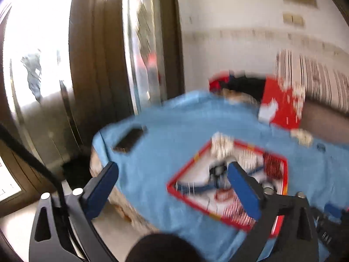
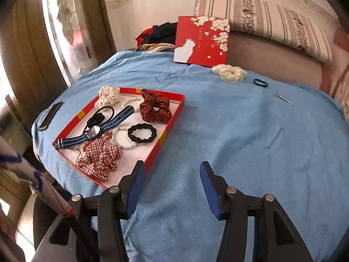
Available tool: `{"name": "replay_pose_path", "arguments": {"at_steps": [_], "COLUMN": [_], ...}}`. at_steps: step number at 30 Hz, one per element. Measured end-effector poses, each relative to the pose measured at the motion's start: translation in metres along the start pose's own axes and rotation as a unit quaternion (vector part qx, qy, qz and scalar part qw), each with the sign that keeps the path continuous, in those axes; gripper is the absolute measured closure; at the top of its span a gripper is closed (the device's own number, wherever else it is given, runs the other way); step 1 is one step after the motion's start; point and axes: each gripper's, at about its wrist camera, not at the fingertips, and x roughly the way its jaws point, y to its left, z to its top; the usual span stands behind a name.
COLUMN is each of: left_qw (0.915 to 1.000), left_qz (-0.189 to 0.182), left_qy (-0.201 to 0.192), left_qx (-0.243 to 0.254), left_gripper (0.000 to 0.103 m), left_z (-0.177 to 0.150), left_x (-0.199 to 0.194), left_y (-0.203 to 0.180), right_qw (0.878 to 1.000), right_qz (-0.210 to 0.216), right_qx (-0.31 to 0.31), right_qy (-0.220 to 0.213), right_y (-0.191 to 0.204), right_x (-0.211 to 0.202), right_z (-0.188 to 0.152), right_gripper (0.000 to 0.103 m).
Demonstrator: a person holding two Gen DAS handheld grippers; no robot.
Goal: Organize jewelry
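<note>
With both the left gripper and right gripper spread and empty, the cream scrunchie, lying well beyond the red tray, is best approached squarely and pinched through its bulk.

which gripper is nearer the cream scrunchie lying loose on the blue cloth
Probably the right. The right gripper, open, hovers over bare cloth, the cream scrunchie far ahead of it. The left gripper, open, hangs at the table's left edge by the red box.

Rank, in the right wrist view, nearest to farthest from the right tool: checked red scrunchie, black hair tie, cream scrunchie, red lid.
1. checked red scrunchie, in the tray's near corner, left.
2. black hair tie, on the cloth, far right.
3. cream scrunchie, just beyond it.
4. red lid, propped at the back.
</note>
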Motion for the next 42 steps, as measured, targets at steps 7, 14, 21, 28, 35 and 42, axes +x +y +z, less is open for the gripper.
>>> {"name": "replay_pose_path", "arguments": {"at_steps": [7,14,21,28,35,42], "left_qw": [0.9967,0.9978,0.9928,0.9791,0.9765,0.9707], "left_qz": [-0.022,-0.066,-0.102,-0.1,-0.067,-0.068], "left_qy": [-0.078,-0.01,0.06,0.174,0.201,0.227], "left_qx": [0.005,0.007,0.016,0.034,0.04,0.042], "left_gripper": [0.0,0.0,0.0,0.0,0.0,0.0], "left_z": [0.034,0.033,0.009,-0.024,-0.04,-0.051], "left_x": [-0.052,-0.037,-0.019,0.019,0.037,0.053], "left_y": [-0.012,-0.032,-0.049,-0.053,-0.045,-0.038], "right_qw": [1.0,0.999,0.999,1.0,0.999,0.997], "right_qz": [0.004,-0.008,-0.017,-0.024,-0.03,-0.036], "right_qx": [0.023,0.034,0.038,0.004,-0.026,-0.05], "right_qy": [-0.014,-0.021,-0.008,0.016,0.032,0.041], "right_y": [-0.016,-0.031,-0.037,-0.018,0.002,0.019], "right_x": [-0.015,-0.026,-0.024,-0.015,-0.005,0.003], "right_z": [-0.007,-0.018,-0.023,-0.02,-0.022,-0.019], "right_gripper": [0.046,0.044,0.043,0.042,0.041,0.038]}}
